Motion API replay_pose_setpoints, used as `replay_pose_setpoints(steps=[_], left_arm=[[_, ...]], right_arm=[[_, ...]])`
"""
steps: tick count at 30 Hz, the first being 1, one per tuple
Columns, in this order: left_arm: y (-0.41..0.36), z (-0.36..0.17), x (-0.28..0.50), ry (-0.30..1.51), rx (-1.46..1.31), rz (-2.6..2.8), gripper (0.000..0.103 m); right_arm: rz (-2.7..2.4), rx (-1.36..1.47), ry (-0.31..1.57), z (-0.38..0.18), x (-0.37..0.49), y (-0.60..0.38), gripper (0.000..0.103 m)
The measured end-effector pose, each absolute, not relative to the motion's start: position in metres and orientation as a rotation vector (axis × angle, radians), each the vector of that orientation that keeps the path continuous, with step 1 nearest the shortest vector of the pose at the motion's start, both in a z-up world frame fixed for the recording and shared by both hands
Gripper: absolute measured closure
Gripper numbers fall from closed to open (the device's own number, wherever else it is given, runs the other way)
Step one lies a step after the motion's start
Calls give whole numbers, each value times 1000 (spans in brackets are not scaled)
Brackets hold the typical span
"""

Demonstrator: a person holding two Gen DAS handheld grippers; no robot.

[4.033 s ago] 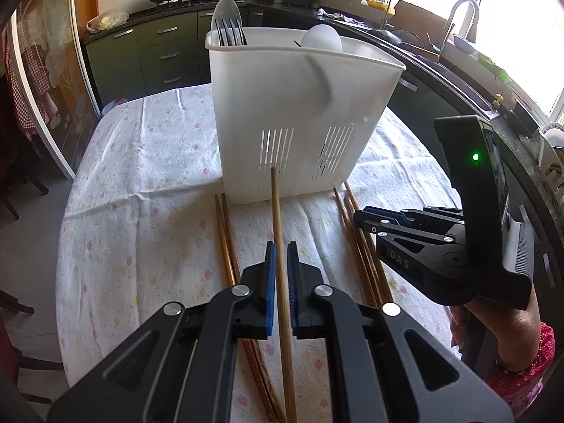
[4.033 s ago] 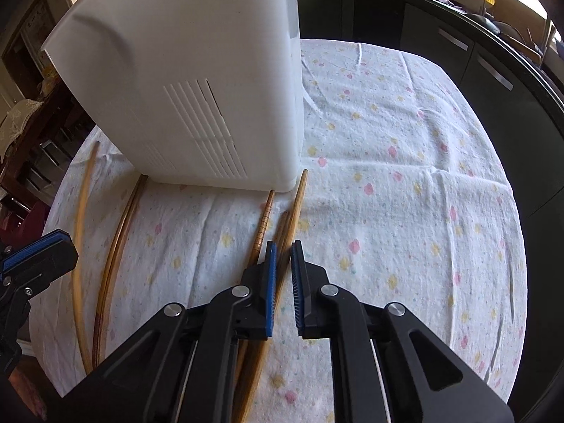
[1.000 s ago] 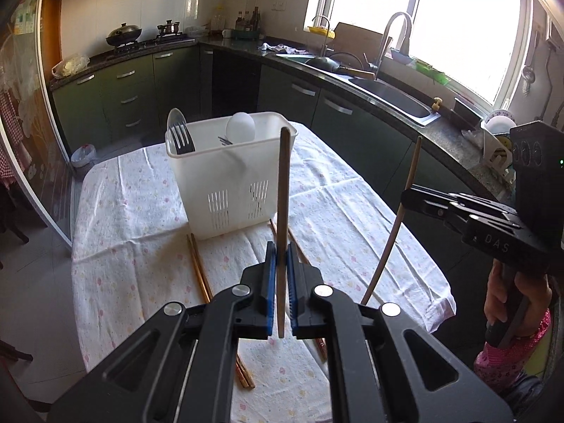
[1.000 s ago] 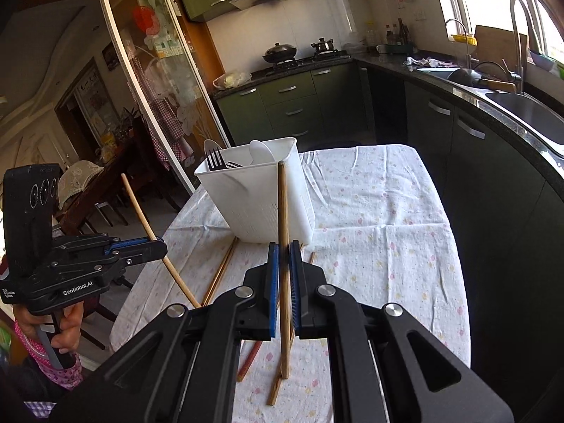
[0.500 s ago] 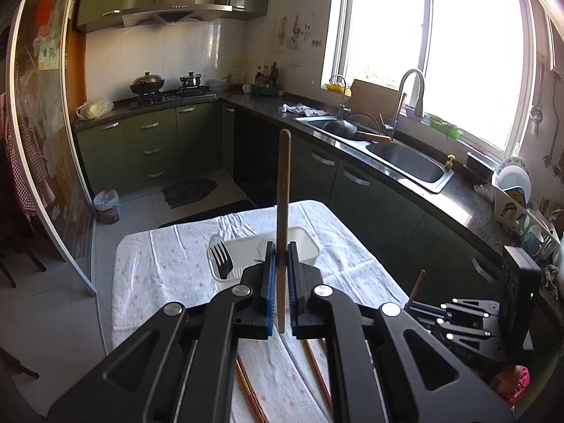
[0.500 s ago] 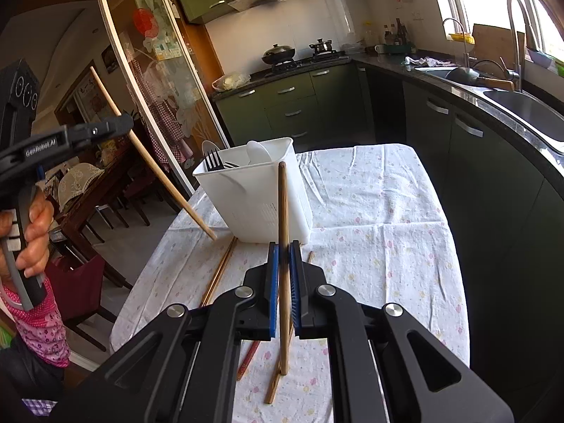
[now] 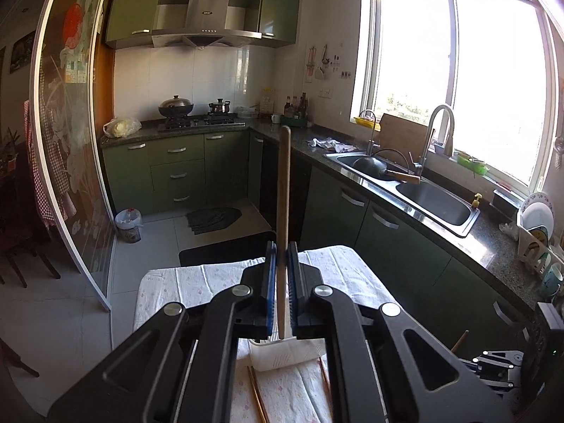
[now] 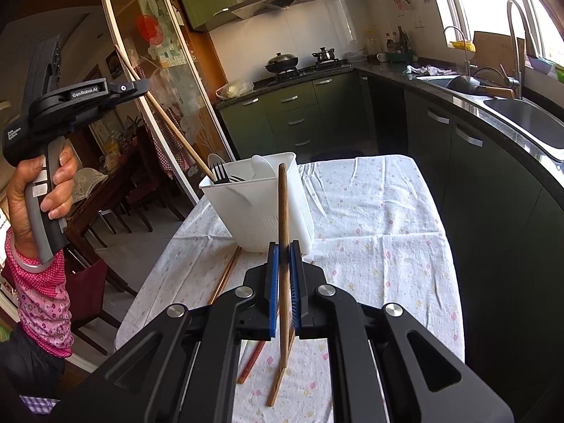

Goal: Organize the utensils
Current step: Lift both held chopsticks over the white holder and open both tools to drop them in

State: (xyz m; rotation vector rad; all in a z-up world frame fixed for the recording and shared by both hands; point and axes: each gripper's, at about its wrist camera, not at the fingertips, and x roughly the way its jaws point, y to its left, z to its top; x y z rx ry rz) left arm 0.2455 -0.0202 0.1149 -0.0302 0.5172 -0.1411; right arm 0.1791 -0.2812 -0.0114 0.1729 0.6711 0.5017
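My left gripper (image 7: 281,290) is shut on a wooden chopstick (image 7: 283,211) and holds it high above the table. In the right wrist view the left gripper (image 8: 139,86) holds that chopstick (image 8: 169,125) slanted, its lower tip at the rim of the white utensil caddy (image 8: 262,208), which holds a fork (image 8: 220,172) and spoons. My right gripper (image 8: 283,290) is shut on another chopstick (image 8: 282,218), upright above the table in front of the caddy. Several more chopsticks (image 8: 225,275) lie on the floral tablecloth (image 8: 380,232).
The caddy also shows in the left wrist view (image 7: 282,354) below my fingers, with chopsticks (image 7: 257,394) beside it. Green cabinets, a stove and a sink (image 7: 433,201) line the walls. A glass sliding door (image 8: 155,81) and dining chairs stand to the left.
My left gripper has risen with its chopstick and brought the lower tip over the caddy's rim. My right gripper has held its chopstick almost still.
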Motion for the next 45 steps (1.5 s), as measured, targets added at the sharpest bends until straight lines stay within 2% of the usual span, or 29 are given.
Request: replay_pose_setpoints(steps=[14, 16, 20, 29, 34, 42, 43, 45], left_arm=[[-23, 46, 281, 690, 13, -150, 96], [-22, 43, 278, 688, 17, -152, 94], [-17, 47, 267, 670, 11, -162, 82], [-18, 49, 240, 669, 22, -203, 81], [-20, 42, 229, 682, 33, -228, 79], [-21, 35, 223, 703, 45, -247, 77], [-21, 33, 222, 708, 46, -247, 77], [-21, 29, 222, 726, 44, -248, 76]], right_arm=[[533, 124, 532, 65, 182, -260, 96], [539, 130, 520, 73, 187, -258, 96], [543, 159, 485, 93, 203, -254, 96], [463, 231, 321, 141, 255, -240, 96], [415, 239, 350, 124, 299, -226, 96], [412, 148, 529, 55, 333, -191, 95], [417, 134, 542, 48, 332, -189, 94], [411, 120, 537, 43, 328, -187, 78]])
